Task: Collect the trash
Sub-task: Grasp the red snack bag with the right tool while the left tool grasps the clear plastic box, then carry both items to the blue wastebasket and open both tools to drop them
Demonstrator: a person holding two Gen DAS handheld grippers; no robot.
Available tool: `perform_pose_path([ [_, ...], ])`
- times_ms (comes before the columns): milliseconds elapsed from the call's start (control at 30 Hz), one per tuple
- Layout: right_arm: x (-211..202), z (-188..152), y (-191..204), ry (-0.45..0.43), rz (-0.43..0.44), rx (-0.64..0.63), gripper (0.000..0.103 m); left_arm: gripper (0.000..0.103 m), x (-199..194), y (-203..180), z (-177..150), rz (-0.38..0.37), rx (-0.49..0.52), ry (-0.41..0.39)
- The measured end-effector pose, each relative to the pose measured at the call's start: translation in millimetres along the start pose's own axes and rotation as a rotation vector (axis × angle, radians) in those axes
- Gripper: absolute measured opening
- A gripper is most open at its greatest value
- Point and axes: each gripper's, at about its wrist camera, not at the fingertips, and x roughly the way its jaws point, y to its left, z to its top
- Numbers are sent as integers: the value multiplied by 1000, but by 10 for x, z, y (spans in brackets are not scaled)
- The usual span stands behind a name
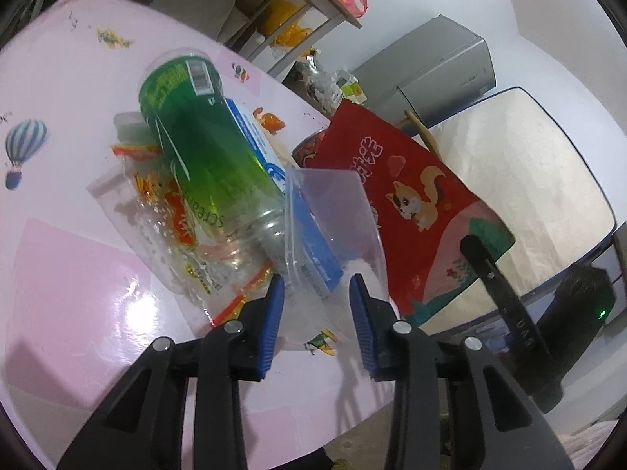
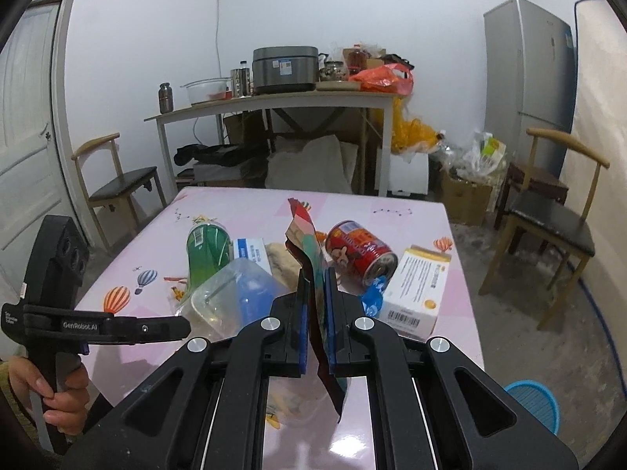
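While my right claw (image 2: 314,309) pinches the red snack bag (image 2: 309,266), my left claw (image 1: 317,309) stands spread around a clear plastic bag (image 1: 329,215). Both hover over the pink counter (image 1: 66,274) beside a green bottle (image 1: 196,141).

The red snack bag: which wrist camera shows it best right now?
The left wrist view. There the red snack bag faces the lens, squirrel print and lettering showing. In the right wrist view the bag is edge-on, a thin strip pinched in the shut right gripper, its face hidden.

Grey fridge (image 2: 527,78), wooden chair (image 2: 548,211).
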Motion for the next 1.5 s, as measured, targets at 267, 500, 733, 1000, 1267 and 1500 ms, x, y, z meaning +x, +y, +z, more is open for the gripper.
perform_pose_path([
  [267,31,-29,-27,18,19,15,6,32,-65,-2,41,-248,-69,-26],
  [500,30,-36,-51,18,16,19,6,22,0,-40,118,-314,-103,-36],
  [733,10,-39,-102,4,-10,15,6,8,41,-150,137,-375,-77,-53],
  [1000,-81,44,-189,-44,-49,17,5,4,115,-260,202,-475,-53,-97],
  [1267,-287,217,-269,-134,-86,25,4,4,58,-504,284,-528,-3,-113],
  [1500,-704,313,-360,-234,-123,45,4,4,-67,-846,274,-549,86,-131],
])
